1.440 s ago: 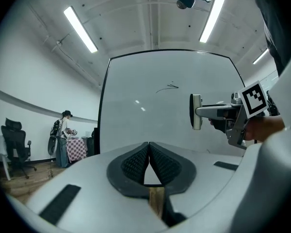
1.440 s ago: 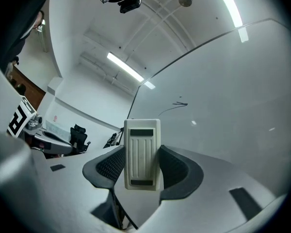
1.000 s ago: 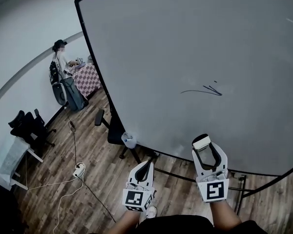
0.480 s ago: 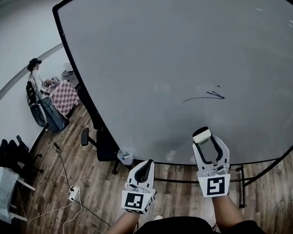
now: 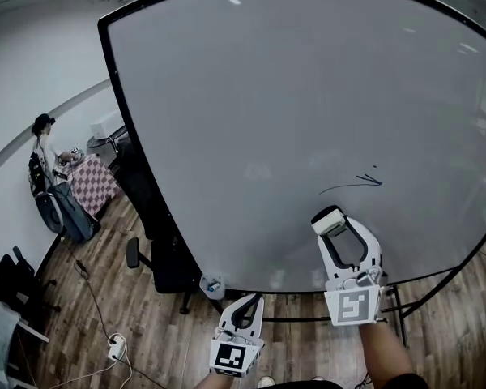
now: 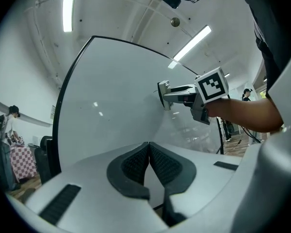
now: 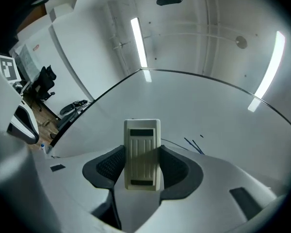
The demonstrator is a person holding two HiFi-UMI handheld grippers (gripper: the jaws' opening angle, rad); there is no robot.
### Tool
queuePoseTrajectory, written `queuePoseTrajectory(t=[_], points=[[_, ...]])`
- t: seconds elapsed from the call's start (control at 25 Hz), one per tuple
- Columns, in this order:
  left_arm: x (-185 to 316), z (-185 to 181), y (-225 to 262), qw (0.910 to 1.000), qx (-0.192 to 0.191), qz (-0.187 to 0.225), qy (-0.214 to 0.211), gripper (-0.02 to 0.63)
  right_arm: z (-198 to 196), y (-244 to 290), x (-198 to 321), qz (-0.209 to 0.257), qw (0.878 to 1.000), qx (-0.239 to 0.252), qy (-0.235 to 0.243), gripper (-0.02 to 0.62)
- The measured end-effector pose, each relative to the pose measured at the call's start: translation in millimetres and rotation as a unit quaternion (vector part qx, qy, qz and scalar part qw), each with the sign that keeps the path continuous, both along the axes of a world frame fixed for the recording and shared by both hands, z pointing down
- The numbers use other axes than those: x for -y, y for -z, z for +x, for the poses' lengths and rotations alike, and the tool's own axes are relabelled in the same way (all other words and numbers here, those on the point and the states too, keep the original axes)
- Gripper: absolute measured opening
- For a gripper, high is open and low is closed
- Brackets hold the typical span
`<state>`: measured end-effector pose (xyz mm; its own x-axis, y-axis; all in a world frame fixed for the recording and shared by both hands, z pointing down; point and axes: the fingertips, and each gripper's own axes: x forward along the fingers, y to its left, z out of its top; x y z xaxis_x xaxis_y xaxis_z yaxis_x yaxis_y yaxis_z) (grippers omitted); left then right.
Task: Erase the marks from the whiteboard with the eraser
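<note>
A large whiteboard fills the head view. A thin dark marker stroke with a small tick and dot sits low on its right half; the same marks show in the right gripper view. My right gripper is shut on a cream rectangular eraser, held a little below and left of the marks, apart from them. The eraser points at the board. My left gripper hangs low near the board's bottom edge, its jaws shut and holding nothing.
The board stands on a wheeled black frame over a wooden floor. A small cup sits at the bottom left of the board's edge. A black chair stands left of it. A person sits by a checkered table far left.
The head view has shifted right and up along the board. My right gripper has risen with the eraser toward the marks; the left gripper sits lower in view.
</note>
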<state>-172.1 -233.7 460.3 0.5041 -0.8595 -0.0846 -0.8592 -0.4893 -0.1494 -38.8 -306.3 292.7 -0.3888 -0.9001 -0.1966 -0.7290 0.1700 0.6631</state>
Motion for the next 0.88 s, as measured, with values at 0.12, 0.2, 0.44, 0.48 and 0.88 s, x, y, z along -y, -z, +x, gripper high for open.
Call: queuePoseTrajectory(t=[0.12, 0.2, 0.44, 0.48, 0.88], points=[[-2.9, -5.1, -5.4, 0.9999, -0.009, -0.005, -0.003, 0.021, -11.3, -0.1, 9.0, -0.015, 0.999, -0.035, -0.013, 0.244], [0.9, -8.3, -7.0, 0.9999, -0.014, -0.008, -0.003, 0.021, -18.1, 4.5, 16.0, -0.012, 0.999, -0.043, -0.021, 0.244], [2.3, -7.5, -4.7, 0.9999, -0.012, -0.002, -0.006, 0.021, -26.5, 13.9, 21.3, 0.01, 0.999, -0.039, -0.032, 0.244], [2.8, -8.2, -6.8, 0.9999, -0.01, -0.003, -0.005, 0.021, -26.6, 13.4, 21.2, 0.013, 0.999, -0.041, -0.029, 0.244], [4.5, -3.2, -8.7, 0.9997, -0.021, -0.007, 0.011, 0.021, -26.3, 12.7, 22.0, -0.004, 0.998, -0.058, -0.034, 0.245]])
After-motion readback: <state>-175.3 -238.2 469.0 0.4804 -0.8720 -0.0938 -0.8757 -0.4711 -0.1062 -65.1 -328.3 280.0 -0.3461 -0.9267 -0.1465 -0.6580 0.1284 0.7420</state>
